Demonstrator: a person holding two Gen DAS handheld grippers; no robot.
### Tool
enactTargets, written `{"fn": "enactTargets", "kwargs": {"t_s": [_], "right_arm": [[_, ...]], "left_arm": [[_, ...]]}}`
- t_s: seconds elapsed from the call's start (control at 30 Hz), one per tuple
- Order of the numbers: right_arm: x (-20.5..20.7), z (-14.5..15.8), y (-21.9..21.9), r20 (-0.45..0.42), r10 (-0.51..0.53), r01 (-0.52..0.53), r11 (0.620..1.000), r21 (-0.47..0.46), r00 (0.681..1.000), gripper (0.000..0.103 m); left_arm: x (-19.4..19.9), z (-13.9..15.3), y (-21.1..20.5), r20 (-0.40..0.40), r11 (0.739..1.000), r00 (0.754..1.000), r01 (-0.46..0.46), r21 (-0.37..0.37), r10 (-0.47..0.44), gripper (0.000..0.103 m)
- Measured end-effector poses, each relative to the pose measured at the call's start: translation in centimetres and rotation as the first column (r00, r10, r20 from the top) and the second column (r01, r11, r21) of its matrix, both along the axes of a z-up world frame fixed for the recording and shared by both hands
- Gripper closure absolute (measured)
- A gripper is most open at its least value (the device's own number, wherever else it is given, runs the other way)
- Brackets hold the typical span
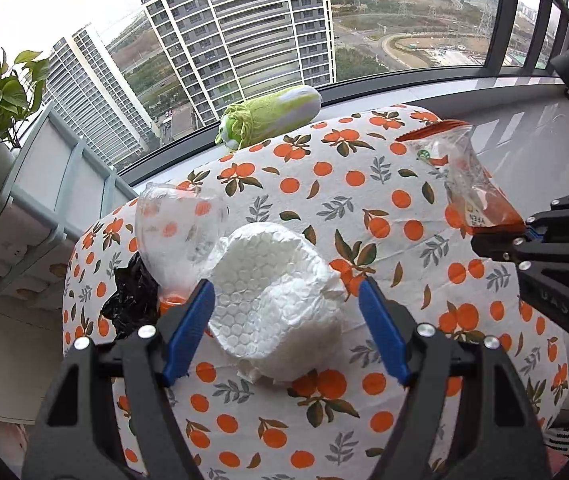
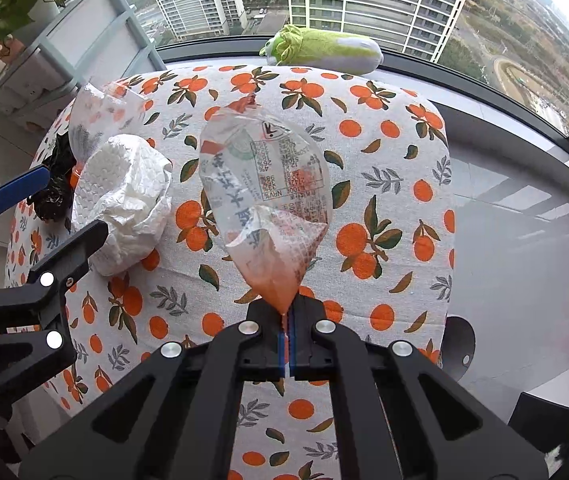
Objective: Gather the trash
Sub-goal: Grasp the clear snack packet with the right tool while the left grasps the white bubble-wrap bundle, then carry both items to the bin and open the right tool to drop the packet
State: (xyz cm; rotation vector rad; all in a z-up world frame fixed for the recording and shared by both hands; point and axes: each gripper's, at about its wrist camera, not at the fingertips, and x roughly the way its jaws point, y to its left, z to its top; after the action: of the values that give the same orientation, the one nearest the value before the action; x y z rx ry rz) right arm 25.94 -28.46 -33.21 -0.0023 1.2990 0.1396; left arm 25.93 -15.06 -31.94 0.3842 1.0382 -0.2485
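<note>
The black bag (image 1: 132, 296) is mostly hidden behind the clear plastic bottle (image 1: 176, 232), and its shape is hard to read. The bottle's orange cap (image 1: 172, 302) peeks out beside a blue finger. The print on the wrapper (image 2: 264, 188) is too small to make out.

Four pieces of trash show: one wrapper, one crumpled white paper (image 1: 276, 304), one bottle, one black bag. The last three lie on the bench (image 1: 364, 200), under its orange-print cloth.

The right gripper (image 2: 287, 344) is clamped on the wrapper's orange end, holding it above the bench. The left gripper (image 1: 286, 328) stands wide apart, one finger on each side of the paper; whether they touch it I cannot tell.

One cabbage toy (image 2: 320, 50) lies on the windowsill.
</note>
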Motion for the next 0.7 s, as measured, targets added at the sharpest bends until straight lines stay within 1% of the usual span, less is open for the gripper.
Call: {"fn": "enactTargets", "kwargs": {"t_s": [0.1, 0.13, 0.17, 0.2, 0.23, 0.27, 0.37, 0.57, 0.7], "right_arm": [[-0.6, 0.2, -0.6, -0.006, -0.016, 0.016, 1.0, 0.002, 1.0, 0.102], [-0.6, 0.1, -0.8, -0.008, -0.019, 0.019, 1.0, 0.001, 1.0, 0.102], [-0.8, 0.2, -1.1, -0.008, -0.021, 0.021, 1.0, 0.001, 1.0, 0.102], [-1.0, 0.2, -1.3, -0.008, -0.024, 0.024, 1.0, 0.001, 1.0, 0.103], [-1.1, 0.3, -1.4, -0.007, -0.026, 0.026, 1.0, 0.002, 1.0, 0.103], [-1.3, 0.5, -1.5, -0.005, -0.029, 0.029, 1.0, 0.003, 1.0, 0.103], [-1.7, 0.9, -1.6, 0.001, -0.03, 0.03, 1.0, 0.006, 1.0, 0.103], [-2.7, 2.6, -1.1, 0.027, -0.022, 0.022, 1.0, 0.017, 0.999, 0.102], [-4.2, 4.1, -1.6, 0.039, -0.057, 0.055, 0.997, 0.052, 0.998, 0.102]], "left_arm": [[0.6, -2.7, -0.8, -0.018, 0.996, 1.0, 0.009, 0.093, -0.007, 0.029], [0.6, -3.1, -0.8, -0.023, 0.996, 1.0, 0.011, 0.093, -0.009, 0.031], [0.5, -3.3, -0.7, -0.028, 0.997, 1.0, 0.012, 0.08, -0.009, 0.052], [0.4, -3.5, -0.7, -0.042, 0.997, 0.999, 0.011, 0.082, -0.008, 0.059], [0.1, -3.3, -0.8, -0.034, 0.996, 0.999, 0.014, 0.086, -0.012, 0.059], [-0.2, -3.0, -0.8, -0.033, 0.997, 0.999, 0.025, 0.076, -0.023, 0.062], [-0.7, -2.1, -0.7, -0.058, 0.999, 0.998, 0.027, 0.023, -0.026, 0.065], [-2.4, 0.8, 0.2, -0.075, 0.998, 0.997, 0.008, -0.06, -0.013, 0.066], [-4.1, 3.3, 0.2, -0.057, 0.994, 0.997, 0.043, -0.101, -0.049, 0.066]]}}
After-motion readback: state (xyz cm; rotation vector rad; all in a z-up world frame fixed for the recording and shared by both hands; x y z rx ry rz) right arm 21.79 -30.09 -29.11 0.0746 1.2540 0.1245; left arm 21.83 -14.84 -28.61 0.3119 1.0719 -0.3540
